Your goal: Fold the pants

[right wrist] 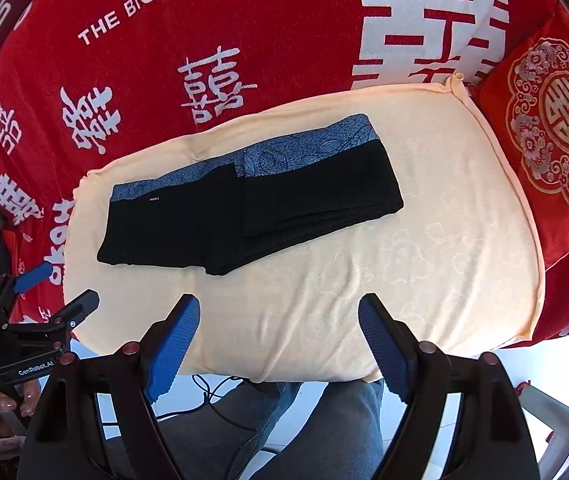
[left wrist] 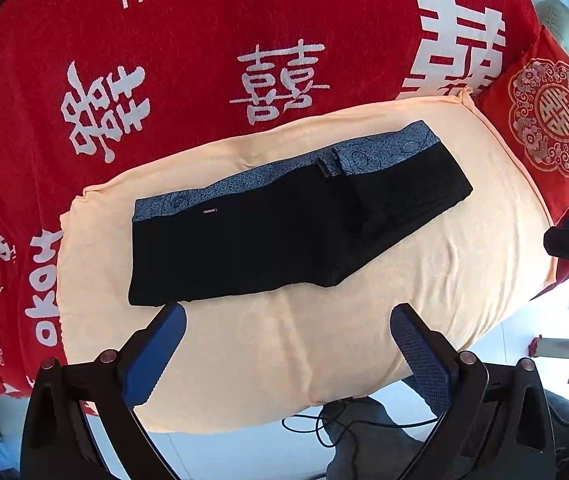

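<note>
The black shorts (left wrist: 284, 240) with the blue patterned waistband (left wrist: 284, 172) lie flat in the middle of a pale yellow towel (left wrist: 284, 352), and that towel is spread over a red wedding blanket (left wrist: 204, 40) printed with white double-happiness characters. The garment runs crosswise in front of the person, its long axis going left to right and slanting away toward the right, waistband on the far side and leg hems nearest the grippers. On the right half a second layer of cloth sits on top, so one side looks already folded over, though I can't tell how many layers are there.

Both tools are off the cloth. The left gripper (left wrist: 284, 344) hovers above the towel with its blue-padded fingers spread wide and nothing between them; its left fingertip (left wrist: 172, 316) sits just short of the near left corner of the shorts. The right gripper (right wrist: 280, 332) is likewise wide apart and empty, hanging over bare towel, with the garment ahead and up to its left. By my reckoning the left one is nearer, so the left end seems the natural edge to take. A red embroidered cushion (left wrist: 552, 120) lies beyond the towel's right end.
</note>
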Demonstrator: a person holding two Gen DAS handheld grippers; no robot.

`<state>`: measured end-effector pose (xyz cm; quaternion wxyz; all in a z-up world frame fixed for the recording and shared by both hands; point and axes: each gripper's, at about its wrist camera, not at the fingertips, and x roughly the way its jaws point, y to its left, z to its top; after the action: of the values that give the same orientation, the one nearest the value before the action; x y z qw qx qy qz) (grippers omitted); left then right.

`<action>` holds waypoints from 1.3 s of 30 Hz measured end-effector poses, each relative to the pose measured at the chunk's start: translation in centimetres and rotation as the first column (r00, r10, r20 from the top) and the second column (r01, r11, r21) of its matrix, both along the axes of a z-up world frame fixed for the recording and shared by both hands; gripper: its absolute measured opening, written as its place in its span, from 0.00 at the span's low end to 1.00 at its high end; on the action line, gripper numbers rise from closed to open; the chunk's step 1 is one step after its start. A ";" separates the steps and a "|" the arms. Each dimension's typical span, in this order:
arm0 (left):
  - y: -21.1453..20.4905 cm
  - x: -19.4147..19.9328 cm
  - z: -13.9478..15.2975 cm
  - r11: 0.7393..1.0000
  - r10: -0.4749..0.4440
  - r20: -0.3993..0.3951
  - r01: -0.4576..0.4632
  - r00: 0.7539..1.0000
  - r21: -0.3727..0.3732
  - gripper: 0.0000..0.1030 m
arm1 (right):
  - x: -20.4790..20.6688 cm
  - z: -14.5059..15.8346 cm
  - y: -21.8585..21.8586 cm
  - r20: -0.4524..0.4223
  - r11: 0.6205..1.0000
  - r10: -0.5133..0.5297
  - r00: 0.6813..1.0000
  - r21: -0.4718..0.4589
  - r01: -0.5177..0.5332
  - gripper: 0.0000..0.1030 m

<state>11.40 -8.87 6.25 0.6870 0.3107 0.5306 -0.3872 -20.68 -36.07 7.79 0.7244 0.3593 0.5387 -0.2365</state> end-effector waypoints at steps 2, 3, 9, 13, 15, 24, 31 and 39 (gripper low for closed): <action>-0.3 0.0 0.2 1.000 0.002 0.002 -0.002 1.000 -0.009 1.00 | -0.1 0.1 0.0 -0.004 1.000 -0.003 1.000 -0.002 0.003 0.82; -0.4 0.1 0.3 1.000 0.004 0.003 -0.004 1.000 -0.012 1.00 | -0.1 0.2 -0.1 -0.002 1.000 -0.002 1.000 -0.004 0.002 0.82; -0.5 0.2 0.2 1.000 0.021 -0.005 -0.021 1.000 -0.021 1.00 | -0.1 1.0 -0.5 0.015 1.000 -0.009 1.000 -0.022 0.009 0.82; -0.3 0.2 0.2 0.999 0.034 -0.004 -0.034 0.999 -0.026 1.00 | 0.0 1.3 -0.6 0.052 1.000 -0.012 0.999 -0.013 0.013 0.82; -0.2 0.3 0.2 0.999 0.036 -0.004 -0.036 0.999 -0.026 1.00 | 0.0 1.6 -0.7 0.082 1.000 -0.018 0.996 -0.006 0.018 0.86; 0.1 0.7 0.4 0.998 0.049 -0.002 -0.049 0.999 -0.038 1.00 | 0.0 1.5 -0.9 0.094 0.999 -0.043 0.995 0.012 0.042 0.98; 1.2 1.3 0.1 0.994 0.099 -0.002 -0.099 0.995 -0.056 1.00 | 1.0 1.2 -0.7 0.068 1.000 -0.019 0.998 0.017 0.017 0.98; 4.9 3.0 -1.5 0.970 0.236 -0.022 -0.237 0.972 -0.046 1.00 | 3.3 -1.1 0.9 0.018 0.996 0.061 0.998 0.069 -0.062 0.98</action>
<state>14.43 -4.01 4.76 0.7312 0.2252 0.5599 -0.3180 -17.42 -35.14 6.70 0.7227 0.3695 0.5515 -0.1925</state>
